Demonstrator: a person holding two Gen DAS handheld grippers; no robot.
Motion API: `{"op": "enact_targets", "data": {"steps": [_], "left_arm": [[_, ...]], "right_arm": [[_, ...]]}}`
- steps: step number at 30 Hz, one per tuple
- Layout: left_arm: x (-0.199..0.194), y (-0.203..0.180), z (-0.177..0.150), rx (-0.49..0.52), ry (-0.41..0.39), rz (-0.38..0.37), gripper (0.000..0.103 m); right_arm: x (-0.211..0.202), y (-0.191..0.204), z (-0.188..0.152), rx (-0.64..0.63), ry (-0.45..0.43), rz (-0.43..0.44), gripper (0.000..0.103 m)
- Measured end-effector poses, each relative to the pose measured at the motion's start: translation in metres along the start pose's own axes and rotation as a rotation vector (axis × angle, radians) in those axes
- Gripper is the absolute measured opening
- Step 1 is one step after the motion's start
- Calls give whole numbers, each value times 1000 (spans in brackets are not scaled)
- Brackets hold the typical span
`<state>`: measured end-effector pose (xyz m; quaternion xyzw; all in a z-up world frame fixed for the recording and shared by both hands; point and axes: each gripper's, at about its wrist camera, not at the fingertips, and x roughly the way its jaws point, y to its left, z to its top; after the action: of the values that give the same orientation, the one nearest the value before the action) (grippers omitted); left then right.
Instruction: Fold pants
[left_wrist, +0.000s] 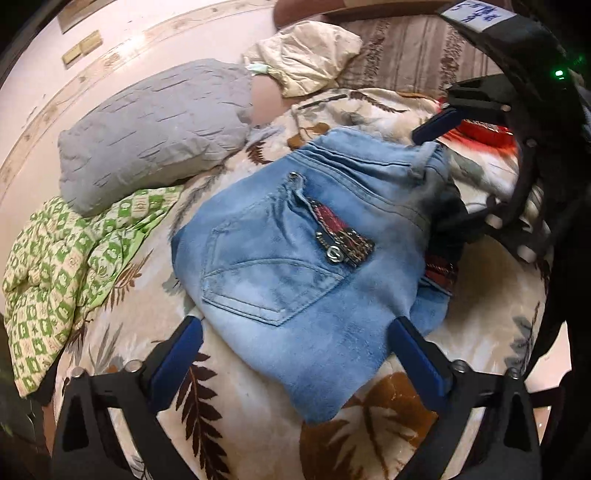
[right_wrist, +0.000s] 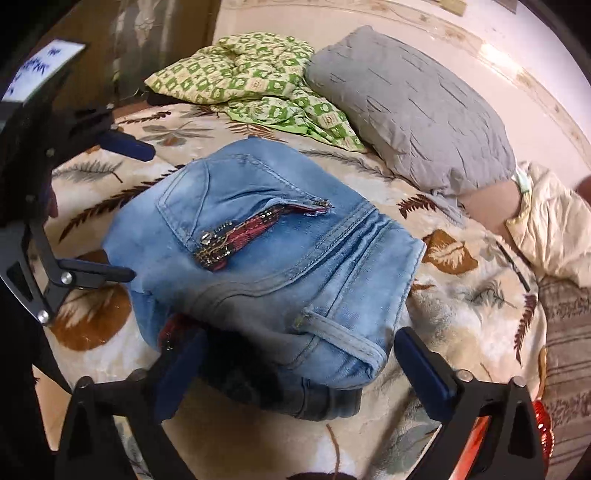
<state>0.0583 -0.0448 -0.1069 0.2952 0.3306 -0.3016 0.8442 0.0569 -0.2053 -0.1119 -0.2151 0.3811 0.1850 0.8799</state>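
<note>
Left gripper (left_wrist: 295, 332) wide open, holds nothing, poised over near edge of folded jeans (left_wrist: 295, 240); right gripper (right_wrist: 299, 350) same, empty, over waistband end. Jeans lie as compact bundle on leaf-print bed (left_wrist: 388, 413), folding likely finished. Dark and red cloth under bundle hard to identify

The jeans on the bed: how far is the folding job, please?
Done: the jeans lie as a compact folded bundle, back pocket up, on the leaf-print blanket. In hand: nothing; the left tongs and right tongs stand open over it. Left: perhaps only tidying.
</note>
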Motion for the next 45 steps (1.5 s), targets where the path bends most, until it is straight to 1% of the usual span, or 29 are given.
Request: {"op": "enact_targets", "data": {"steps": [1, 2, 3, 4, 5, 6, 8, 10, 13, 14, 15, 16, 18, 19, 24, 25, 26, 27, 28, 29, 30, 31, 32, 34, 35, 38, 42, 43, 45], "left_arm": [[0, 0, -1, 2, 1, -21, 89], [0, -1, -2, 2, 8, -38, 79], [2, -2, -3, 7, 18, -67, 67], [3, -5, -4, 17, 27, -85, 61], [4, -7, -4, 27, 33, -87, 48], [6, -11, -5, 44, 39, -86, 30], [7, -15, -5, 49, 46, -107, 13], [8, -16, -6, 52, 56, -106, 11], [11, -8, -11, 16, 73, -137, 6], [14, -5, -16, 3, 88, -135, 2], [18, -2, -21, -5, 110, -125, 0], [20, 0, -28, -15, 125, -128, 0], [17, 7, -35, -72, 103, -158, 0], [16, 9, -35, -88, 102, -160, 0], [14, 3, -33, -63, 110, -132, 1], [10, 3, -32, -77, 104, -132, 1], [6, 7, -30, -95, 93, -138, 1], [-2, 12, -29, -127, 70, -150, 4], [-10, 16, -27, -154, 50, -151, 13], [-16, 24, -25, -191, 25, -143, 53], [-22, 34, -21, -235, -1, -118, 100], [-27, 44, -17, -288, -44, -77, 103], [-29, 52, -14, -323, -73, -63, 103], [-27, 76, -3, -428, -82, -63, 103], [-22, 85, 1, -469, -81, -64, 103], [2, 111, 15, -581, -39, -81, 103], [49, 137, 31, -722, 52, -139, 103], [60, 139, 33, -755, 74, -160, 103], [79, 147, 34, -818, 109, -193, 103]], "right_arm": [[2, -1, -1, -6, 2, -11, 83], [5, -2, -3, -4, 10, -13, 73], [6, -4, -4, 4, 19, -3, 71], [8, -7, -5, 15, 25, 8, 67], [8, -10, -7, 25, 25, 17, 64], [8, -13, -8, 30, 21, 26, 63], [6, -15, -9, 37, 10, 38, 58], [6, -16, -9, 32, 7, 40, 57], [8, -19, -11, 16, 12, 46, 52], [7, -21, -13, 13, 13, 51, 51], [8, -23, -15, 16, 13, 58, 51], [9, -25, -17, 22, 16, 62, 51], [9, -26, -19, 29, 20, 67, 50], [9, -26, -19, 31, 19, 65, 50], [8, -26, -18, 30, 19, 60, 51], [6, -25, -18, 25, 15, 54, 51], [4, -25, -18, 25, 11, 49, 57], [-2, -26, -18, 36, 3, 46, 60], [-8, -29, -18, 52, -5, 53, 66], [-16, -34, -17, 78, -24, 73, 78], [-25, -41, -14, 115, -54, 96, 85], [-32, -48, -11, 151, -83, 106, 97], [-37, -57, -6, 193, -110, 112, 103], [-41, -75, 7, 279, -146, 126, 103], [-38, -83, 13, 315, -145, 134, 103], [-15, -107, 31, 442, -98, 160, 103], [26, -130, 40, 628, -11, 247, 102], [36, -135, 40, 679, 4, 267, 100], [53, -143, 40, 733, 17, 292, 92]]}}
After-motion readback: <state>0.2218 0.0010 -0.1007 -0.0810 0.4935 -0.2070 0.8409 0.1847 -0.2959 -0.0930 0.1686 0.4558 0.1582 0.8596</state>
